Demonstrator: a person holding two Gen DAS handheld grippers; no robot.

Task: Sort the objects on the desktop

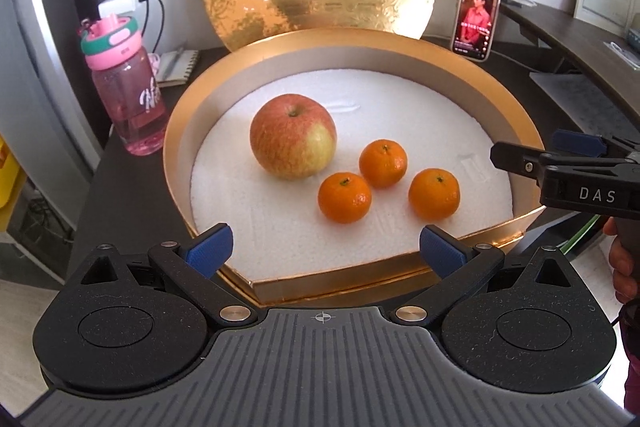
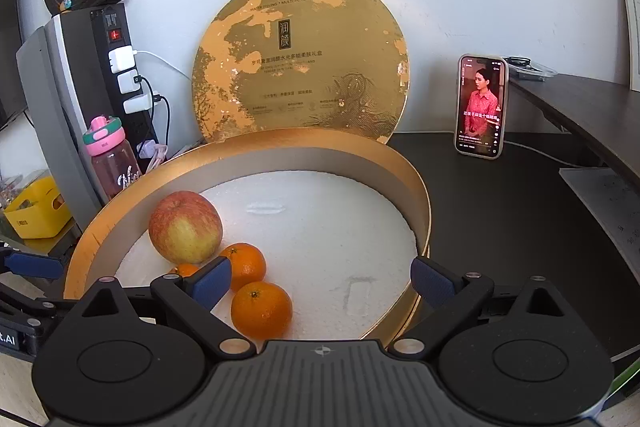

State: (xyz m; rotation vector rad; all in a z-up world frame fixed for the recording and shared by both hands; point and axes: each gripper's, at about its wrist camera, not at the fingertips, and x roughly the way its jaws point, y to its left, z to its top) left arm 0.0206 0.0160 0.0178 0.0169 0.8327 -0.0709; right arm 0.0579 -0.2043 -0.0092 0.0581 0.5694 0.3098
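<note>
On grainy white foam [image 1: 400,99], round apple [image 1: 293,137]

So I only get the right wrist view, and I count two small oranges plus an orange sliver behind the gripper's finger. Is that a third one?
Observer: Yes. In the left wrist view the third orange shows whole, sitting just in front of the apple.
Visitor: Is the other gripper holding anything?
Observer: No. The left gripper is open and empty, over the near edge of the box.
Visitor: Anything by the pink bottle that I'm missing?
Observer: A small notebook lies on the desk just behind the bottle.
</note>
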